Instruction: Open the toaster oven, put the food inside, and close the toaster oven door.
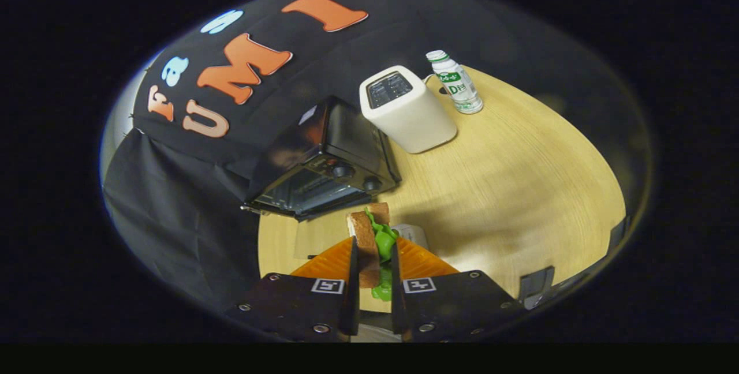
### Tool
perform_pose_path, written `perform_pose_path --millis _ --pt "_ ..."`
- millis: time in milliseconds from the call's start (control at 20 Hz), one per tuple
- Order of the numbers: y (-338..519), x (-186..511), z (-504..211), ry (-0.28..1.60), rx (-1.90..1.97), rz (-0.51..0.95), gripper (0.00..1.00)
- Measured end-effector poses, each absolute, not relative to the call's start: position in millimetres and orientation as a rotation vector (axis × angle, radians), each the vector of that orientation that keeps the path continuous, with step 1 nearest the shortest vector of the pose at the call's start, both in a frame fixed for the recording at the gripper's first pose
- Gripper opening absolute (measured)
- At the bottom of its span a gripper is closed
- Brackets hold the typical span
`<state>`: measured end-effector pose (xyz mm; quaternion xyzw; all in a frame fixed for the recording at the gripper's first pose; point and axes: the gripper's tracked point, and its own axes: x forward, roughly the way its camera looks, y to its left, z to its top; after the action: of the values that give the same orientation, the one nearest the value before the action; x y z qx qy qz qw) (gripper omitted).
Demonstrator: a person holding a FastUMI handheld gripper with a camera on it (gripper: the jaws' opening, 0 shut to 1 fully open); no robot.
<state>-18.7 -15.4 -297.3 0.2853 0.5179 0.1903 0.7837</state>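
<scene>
Claw (pixel 373 258) gripping one sandwich (pixel 369 241), one toaster oven (pixel 323 160) ahead, one toaster (pixel 407 109), one bottle (pixel 456 81)

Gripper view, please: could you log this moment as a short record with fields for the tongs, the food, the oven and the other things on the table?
tongs: shut on the sandwich, one orange finger on each side
sandwich: bread with green filling, held upright above the table
toaster oven: black, just beyond the sandwich, door appears open
toaster: white, beside the oven
bottle: upright, beside the toaster
table: light wood
</scene>
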Motion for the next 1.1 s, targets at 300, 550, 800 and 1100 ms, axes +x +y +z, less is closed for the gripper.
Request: perform_pose_path --millis 300,550,800,1100 --pt "37.4 -13.1 -289.4 1.023 0.817 0.360 0.23" --pt "88.6 0.3 -297.0 0.941 1.015 0.309 0.23" --pt "135.0 15.3 -324.1 0.901 1.145 0.238 0.23" --pt "170.8 44.2 -356.8 0.809 1.367 0.092 0.22"
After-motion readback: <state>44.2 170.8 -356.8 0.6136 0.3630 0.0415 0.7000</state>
